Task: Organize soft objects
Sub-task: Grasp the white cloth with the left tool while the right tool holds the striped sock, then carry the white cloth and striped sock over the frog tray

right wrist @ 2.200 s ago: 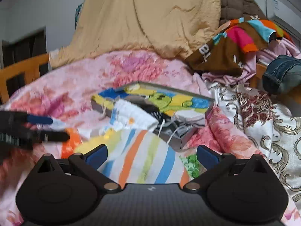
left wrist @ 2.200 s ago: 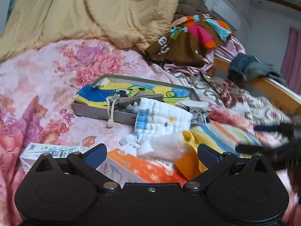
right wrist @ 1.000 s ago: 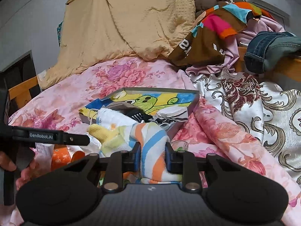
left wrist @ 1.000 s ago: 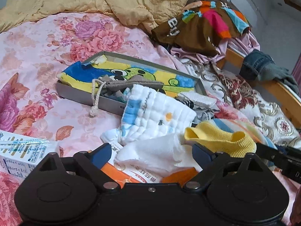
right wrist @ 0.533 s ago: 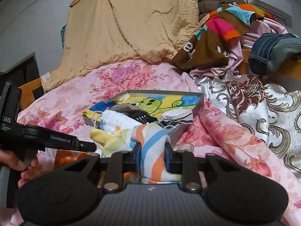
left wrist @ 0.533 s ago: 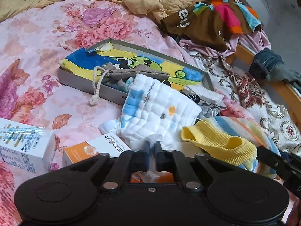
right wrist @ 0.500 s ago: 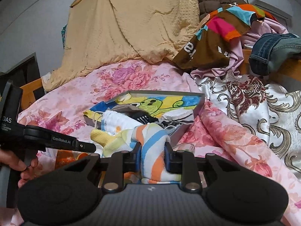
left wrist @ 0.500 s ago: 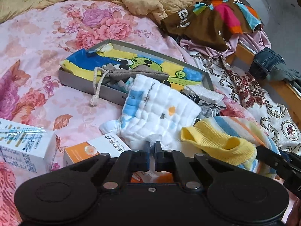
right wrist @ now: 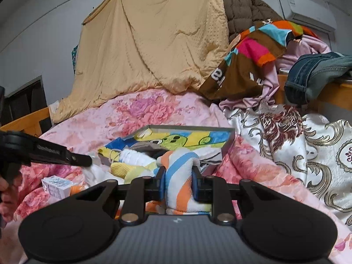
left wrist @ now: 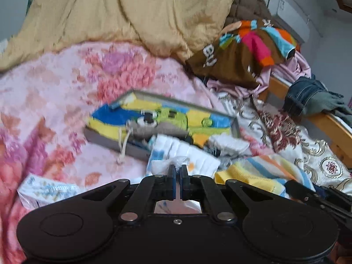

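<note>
My left gripper is shut on a thin white cloth and holds it above the bed. My right gripper is shut on a striped sock with a yellow cuff; the sock also shows in the left wrist view. A shallow grey box lined with a cartoon towel lies ahead on the pink floral bedspread. A white quilted cloth drapes over the box's near edge. The left gripper shows at the left of the right wrist view.
A small white carton lies at lower left. A tan blanket and a pile of clothes rise behind the box. Jeans hang on a wooden rail at right. A patterned satin cover lies to the right.
My left gripper closed on the white cloth and has lifted it, tilting the view up toward the box. My right gripper still holds the striped sock and has risen slightly.
</note>
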Available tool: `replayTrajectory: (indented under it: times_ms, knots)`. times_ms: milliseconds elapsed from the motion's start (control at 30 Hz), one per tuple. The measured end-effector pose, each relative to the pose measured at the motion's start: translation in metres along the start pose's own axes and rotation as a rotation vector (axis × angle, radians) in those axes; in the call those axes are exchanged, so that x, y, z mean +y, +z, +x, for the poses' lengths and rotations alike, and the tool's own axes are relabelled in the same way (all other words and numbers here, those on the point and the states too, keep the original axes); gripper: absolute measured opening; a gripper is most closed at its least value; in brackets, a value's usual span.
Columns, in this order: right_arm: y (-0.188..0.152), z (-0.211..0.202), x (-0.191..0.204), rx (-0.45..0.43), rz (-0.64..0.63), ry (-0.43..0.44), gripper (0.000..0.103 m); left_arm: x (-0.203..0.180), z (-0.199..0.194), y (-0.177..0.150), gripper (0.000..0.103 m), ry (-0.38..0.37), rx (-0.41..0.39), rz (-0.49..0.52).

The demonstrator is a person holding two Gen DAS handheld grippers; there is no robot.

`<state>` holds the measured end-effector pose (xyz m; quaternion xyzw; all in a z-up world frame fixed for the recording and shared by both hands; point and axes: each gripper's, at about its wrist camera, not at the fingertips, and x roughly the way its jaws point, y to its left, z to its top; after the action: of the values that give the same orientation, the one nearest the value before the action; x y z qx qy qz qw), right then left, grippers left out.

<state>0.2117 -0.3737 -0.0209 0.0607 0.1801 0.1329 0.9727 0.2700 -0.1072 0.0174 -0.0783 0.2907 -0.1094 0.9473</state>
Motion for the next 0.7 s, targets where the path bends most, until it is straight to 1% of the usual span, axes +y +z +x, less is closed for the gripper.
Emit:
replayTrajectory:
  times_ms: [233,333,400,500,600,700]
  knots:
    - [0.011,-0.001,0.003,-0.054,-0.004,-0.018,0.025,-0.011,-0.013,0.028,0.001,-0.013,-0.075,0.021]
    - [0.024,0.004,0.006,-0.105,-0.011,-0.038,0.025,-0.018,-0.009,0.041,0.001,-0.011,-0.105,0.033]
    - [0.034,0.012,0.005,-0.142,0.001,-0.047,0.025,-0.022,-0.003,0.05,0.001,-0.011,-0.126,0.029]
    - [0.05,0.034,-0.002,-0.167,0.041,-0.061,0.025,-0.026,0.01,0.067,0.001,-0.007,-0.16,0.026]
    - [0.062,0.061,-0.009,-0.138,0.061,-0.066,0.025,-0.028,0.03,0.082,0.002,-0.007,-0.192,0.013]
    - [0.068,0.084,-0.011,-0.108,0.027,-0.083,0.025,-0.027,0.058,0.092,0.002,-0.008,-0.213,0.003]
